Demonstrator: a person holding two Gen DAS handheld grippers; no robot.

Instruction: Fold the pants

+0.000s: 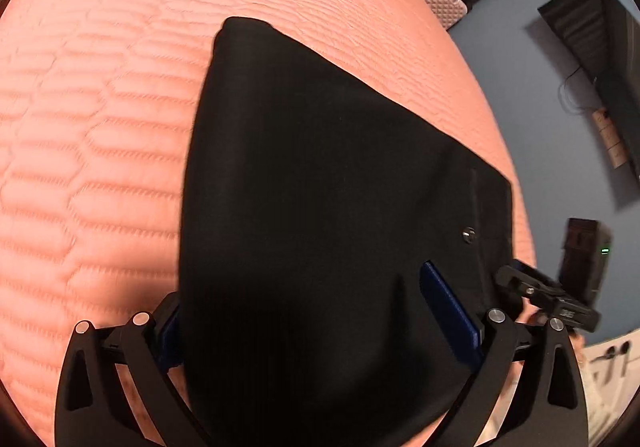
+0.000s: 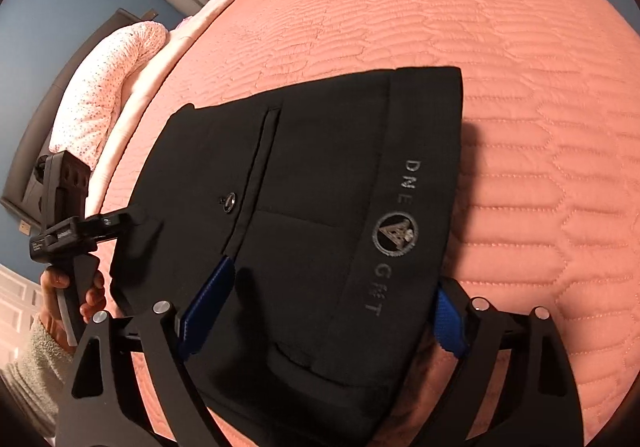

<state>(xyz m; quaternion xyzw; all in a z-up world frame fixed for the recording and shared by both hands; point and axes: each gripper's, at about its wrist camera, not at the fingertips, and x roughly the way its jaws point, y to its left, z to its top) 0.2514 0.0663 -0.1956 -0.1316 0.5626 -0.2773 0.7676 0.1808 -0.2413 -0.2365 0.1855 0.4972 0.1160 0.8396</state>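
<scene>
Black pants [image 2: 320,207] lay on the pink quilted bed cover [image 2: 500,87], near the bed's edge. Already folded at least once, prob. leg over leg: looked narrow and neat, with waistband [image 2: 408,183] w/ grey letters at one end and back pocket w/ button [image 2: 229,203] showing on top. In left wrist view, cloth ran long and dark away to a far end [image 1: 244,31] out on the cover. So, first fold done; still long, not yet a small stack.

Right gripper [image 2: 320,315] sat at the waistband end. Blue pads [image 2: 208,307] spread wide, one each side of the cloth, w/ cloth going between. Looked loose, not squeezing anything. Left gripper [image 1: 324,327] also had pads far apart, one blue pad [image 1: 448,311] lying on top of the cloth, other mostly hidden behind the dark cloth. Seemed let go too, though hard to be sure w/ cloth covering the middle.

Also seen from right wrist view: hand [image 2: 76,299] gripping the other tool's handle by the bed's edge.

Left to do, as a guess: grab one end, bring over to the other end once or twice, then flatten.
</scene>
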